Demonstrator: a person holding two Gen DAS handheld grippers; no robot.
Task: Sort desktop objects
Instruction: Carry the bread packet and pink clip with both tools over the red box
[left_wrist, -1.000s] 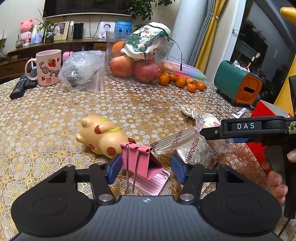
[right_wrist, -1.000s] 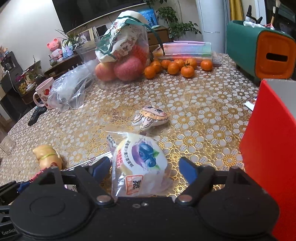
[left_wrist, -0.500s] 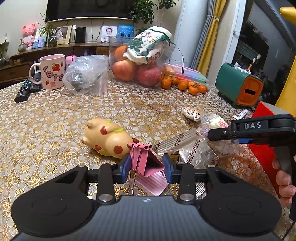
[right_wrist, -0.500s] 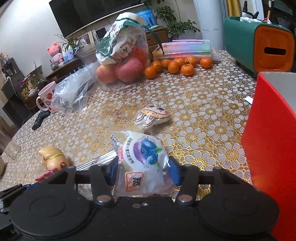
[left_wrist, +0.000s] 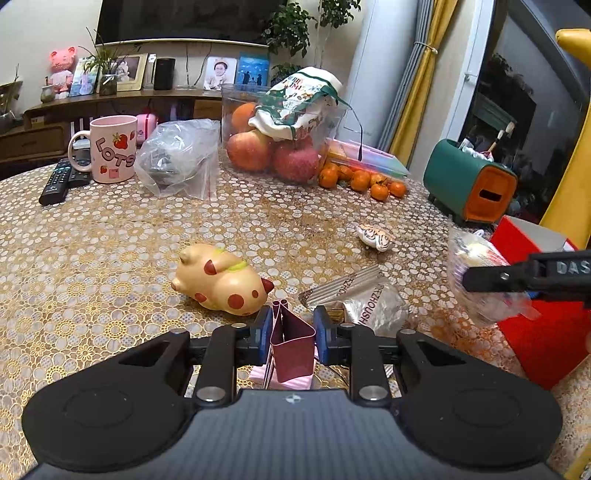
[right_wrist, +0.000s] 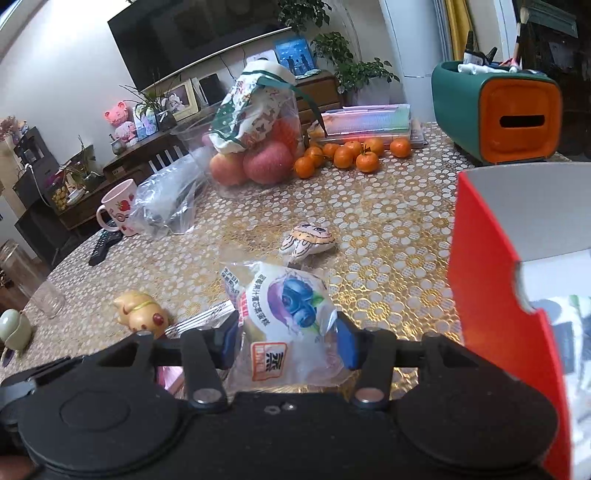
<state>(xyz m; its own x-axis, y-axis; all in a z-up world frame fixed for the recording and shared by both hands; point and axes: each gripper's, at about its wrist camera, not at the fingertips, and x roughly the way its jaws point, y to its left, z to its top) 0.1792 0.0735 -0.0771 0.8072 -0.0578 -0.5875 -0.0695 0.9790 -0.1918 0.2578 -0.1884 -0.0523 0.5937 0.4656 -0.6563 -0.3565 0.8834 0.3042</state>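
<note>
My left gripper (left_wrist: 292, 326) has a pink binder clip (left_wrist: 291, 345) between its blue pads, which press on its sides as the jaws are closing. A pink striped card (left_wrist: 284, 380) lies under the clip. My right gripper (right_wrist: 288, 339) is shut on a clear snack packet with a blueberry picture (right_wrist: 291, 295), held off the table beside an open red box (right_wrist: 491, 295). In the left wrist view the right gripper (left_wrist: 517, 275) carries that packet (left_wrist: 476, 254) in front of the red box (left_wrist: 546, 332).
A spotted pig toy (left_wrist: 221, 280), a silver foil packet (left_wrist: 373, 302) and a small striped toy (left_wrist: 375, 238) lie on the gold-patterned tablecloth (left_wrist: 110, 258). Behind stand a pink mug (left_wrist: 112, 147), remotes (left_wrist: 59, 181), a plastic bag (left_wrist: 177, 162), a fruit tub (left_wrist: 280, 144), tangerines (left_wrist: 362, 181) and a green holder (left_wrist: 469, 188).
Both pairs of jaws have closed: the left onto the pink binder clip, the right onto the snack packet. The right gripper has lifted the packet and carried it toward the red box.
</note>
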